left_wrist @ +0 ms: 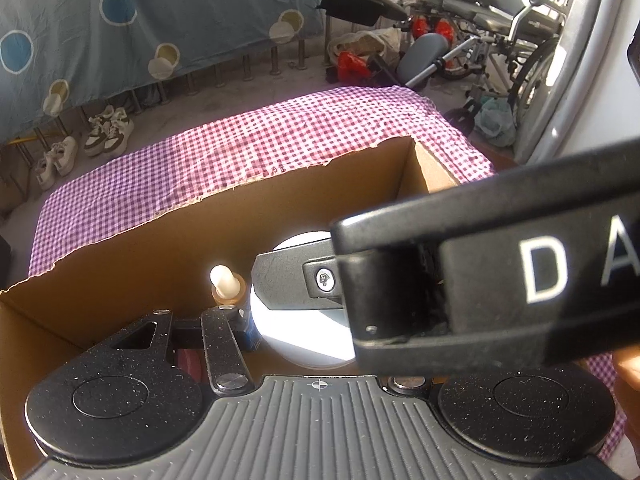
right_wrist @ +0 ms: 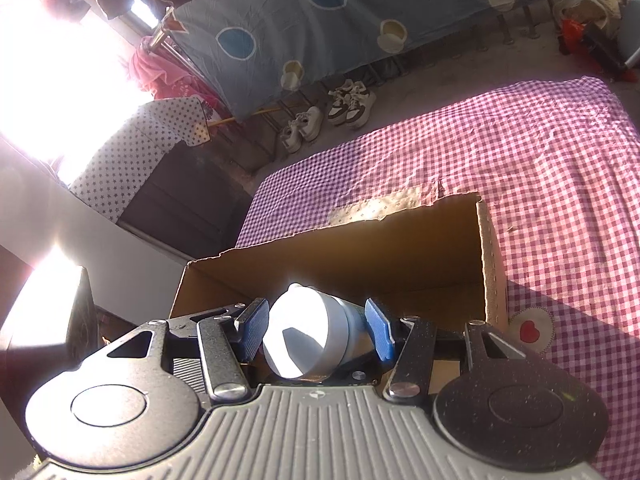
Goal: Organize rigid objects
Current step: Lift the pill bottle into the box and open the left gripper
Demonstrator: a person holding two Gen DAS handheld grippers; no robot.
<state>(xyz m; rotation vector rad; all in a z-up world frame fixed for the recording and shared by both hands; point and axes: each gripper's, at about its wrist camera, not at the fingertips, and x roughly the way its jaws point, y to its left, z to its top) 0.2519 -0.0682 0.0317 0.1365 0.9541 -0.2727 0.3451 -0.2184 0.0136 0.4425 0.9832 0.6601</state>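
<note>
An open cardboard box [right_wrist: 400, 248] stands on the purple checked cloth [right_wrist: 540, 168]. My right gripper [right_wrist: 316, 330] is shut on a white jar [right_wrist: 312, 332], held tilted over the box's near edge, its blue pads [right_wrist: 378, 330] on both sides. In the left wrist view the box [left_wrist: 240, 232] fills the middle; the right gripper's black body [left_wrist: 500, 280] crosses in front with the white jar [left_wrist: 304, 332] below it. A small bottle with a cream cap [left_wrist: 224, 280] shows inside the box. My left gripper's fingertips are hidden; only its left arm [left_wrist: 222, 348] shows.
The checked cloth [left_wrist: 280, 136] covers the table beyond the box. Shoes [left_wrist: 108, 132] sit on the floor under a blue spotted sheet [left_wrist: 140, 20]. A wheelchair [left_wrist: 500, 32] stands at the far right. A red heart patch [right_wrist: 530, 330] lies on the cloth right of the box.
</note>
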